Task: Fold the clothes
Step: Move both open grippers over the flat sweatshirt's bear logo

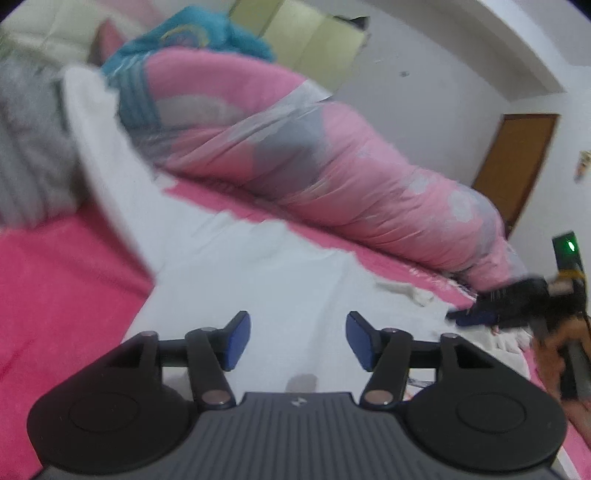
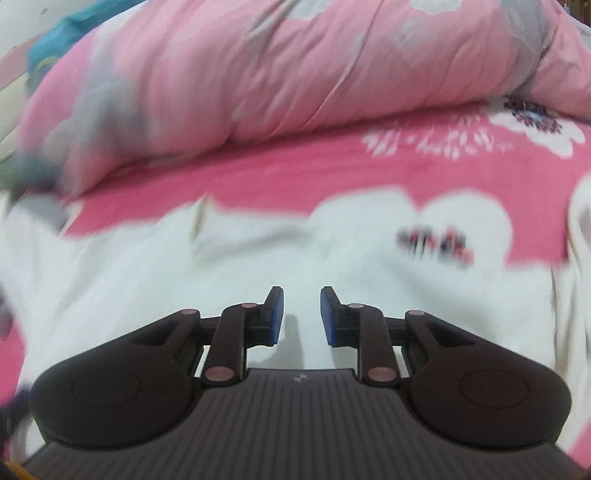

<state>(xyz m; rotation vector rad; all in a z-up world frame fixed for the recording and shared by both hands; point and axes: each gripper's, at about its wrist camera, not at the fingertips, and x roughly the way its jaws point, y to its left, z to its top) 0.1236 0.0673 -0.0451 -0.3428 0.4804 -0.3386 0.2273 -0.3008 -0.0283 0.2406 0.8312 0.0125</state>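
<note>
Blue-padded fingers [image 1: 238, 339] of the left gripper [image 1: 298, 341] stand wide apart with nothing between them, hovering over the white garment [image 1: 258, 273]. On the grey body behind them sits a small pale logo, too blurred to read. The right gripper [image 2: 302, 315] has its fingers [image 2: 276, 314] at a narrower gap, also empty, above the same white garment [image 2: 184, 277]; whether they touch the cloth cannot be told. That garment lies spread on the pink floral bedsheet [image 2: 332, 173]. Beyond the garment, a rolled pink quilt [image 1: 332, 173] runs along the bed, with a teal blanket [image 1: 207, 33] behind it. Past the quilt's end stands a brown door [image 1: 517, 162].
</note>
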